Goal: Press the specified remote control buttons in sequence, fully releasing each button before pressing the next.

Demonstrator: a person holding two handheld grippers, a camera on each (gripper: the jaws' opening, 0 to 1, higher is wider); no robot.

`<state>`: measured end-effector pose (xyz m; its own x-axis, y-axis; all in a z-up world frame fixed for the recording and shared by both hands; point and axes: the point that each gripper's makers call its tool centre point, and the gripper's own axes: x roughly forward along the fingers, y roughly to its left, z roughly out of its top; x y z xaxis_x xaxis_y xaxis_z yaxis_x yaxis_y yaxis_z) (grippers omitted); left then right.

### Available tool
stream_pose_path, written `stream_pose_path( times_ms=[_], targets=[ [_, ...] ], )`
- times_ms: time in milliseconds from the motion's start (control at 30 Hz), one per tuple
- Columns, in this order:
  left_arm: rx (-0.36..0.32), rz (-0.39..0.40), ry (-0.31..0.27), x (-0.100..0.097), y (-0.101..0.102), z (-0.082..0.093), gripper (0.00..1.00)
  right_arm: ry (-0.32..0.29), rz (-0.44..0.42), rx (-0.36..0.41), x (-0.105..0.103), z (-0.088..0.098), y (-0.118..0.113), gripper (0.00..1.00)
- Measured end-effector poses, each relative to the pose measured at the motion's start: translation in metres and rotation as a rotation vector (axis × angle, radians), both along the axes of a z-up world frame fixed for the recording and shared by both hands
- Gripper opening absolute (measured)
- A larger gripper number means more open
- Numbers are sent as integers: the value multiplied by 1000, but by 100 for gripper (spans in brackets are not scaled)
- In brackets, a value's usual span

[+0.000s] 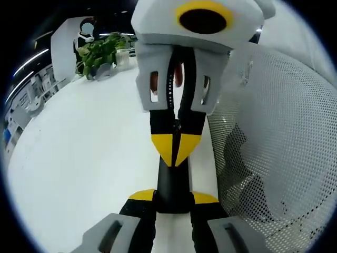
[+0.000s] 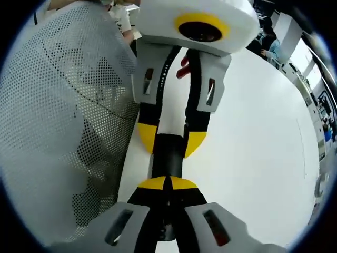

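A slim black remote [image 1: 171,182] lies lengthwise between the two grippers, above a white table [image 1: 95,158]. My left gripper [image 1: 172,199] is shut on the remote's near end, one yellow-tipped jaw on each side; it enters the right gripper view from the top [image 2: 171,139], clamping the remote [image 2: 168,153]. My right gripper [image 2: 168,183] is shut, its yellow tips together and resting on the remote's upper face. In the left gripper view the right gripper [image 1: 174,150] comes down from the top, tips closed on the remote's far part. The buttons are hidden.
A white perforated mesh object [image 1: 274,137] stands close beside the grippers, also seen as the mesh [image 2: 58,116]. A green plant [image 1: 97,55] sits at the table's far end. People [image 2: 268,45] are in the background. Open white table [image 2: 253,147] lies on the other side.
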<state>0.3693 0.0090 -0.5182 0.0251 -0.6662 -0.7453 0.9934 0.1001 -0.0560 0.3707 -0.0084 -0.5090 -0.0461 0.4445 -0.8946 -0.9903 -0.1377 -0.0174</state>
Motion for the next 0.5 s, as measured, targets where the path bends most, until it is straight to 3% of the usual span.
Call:
stream_pose_path(
  times_ms=[67, 133, 267, 500],
  targets=[
    [-1, 1, -1, 0, 0, 0, 24, 9, -22, 14, -1, 0, 1, 1],
    [0, -1, -2, -1, 0, 0, 24, 15, -35, 31, -4, 1, 5, 10],
    [1, -3, -5, -1, 0, 0, 24, -2, -14, 37, -5, -1, 14, 14],
    [-1, -2, -4, -1, 0, 1, 24, 37, -30, 55, -3, -3, 27, 21]
  ],
)
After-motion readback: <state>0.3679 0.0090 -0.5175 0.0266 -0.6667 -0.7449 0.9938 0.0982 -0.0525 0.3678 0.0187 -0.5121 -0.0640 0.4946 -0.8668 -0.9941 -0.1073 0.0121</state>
